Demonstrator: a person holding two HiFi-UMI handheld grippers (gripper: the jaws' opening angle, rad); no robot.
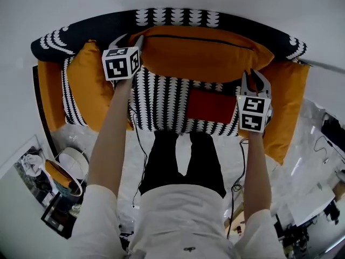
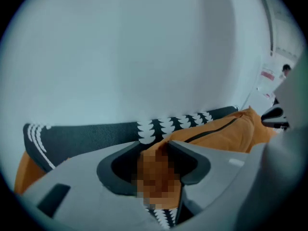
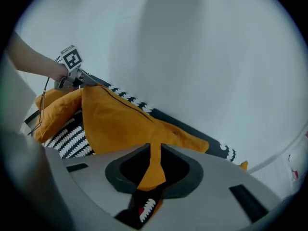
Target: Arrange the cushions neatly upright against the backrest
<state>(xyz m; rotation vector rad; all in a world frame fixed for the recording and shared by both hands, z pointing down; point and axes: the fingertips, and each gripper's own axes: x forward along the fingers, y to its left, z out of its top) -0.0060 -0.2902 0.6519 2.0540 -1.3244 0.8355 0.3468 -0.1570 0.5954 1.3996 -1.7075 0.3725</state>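
Left end of sofa point(image 1: 161, 99): side cushion point(image 1: 89, 85), orange, lying on the patterned seat. Left claw point(image 2: 156, 146) is at the big cushion's point(image 1: 205, 50) upper left corner, jaws fairly wide, with a thick bunch of orange fabric between them touching both. The big cushion is orange and runs along the black-and-white backrest point(image 1: 178, 16), stretched between the two claws. There is a red patch point(image 1: 211, 106) on the seat below it. Right claw point(image 3: 153, 147) has its jaws nearly closed, pinching a thin fold of the big cushion's right corner. Right end: another orange cushion point(image 1: 288, 101) against the sofa's arm.
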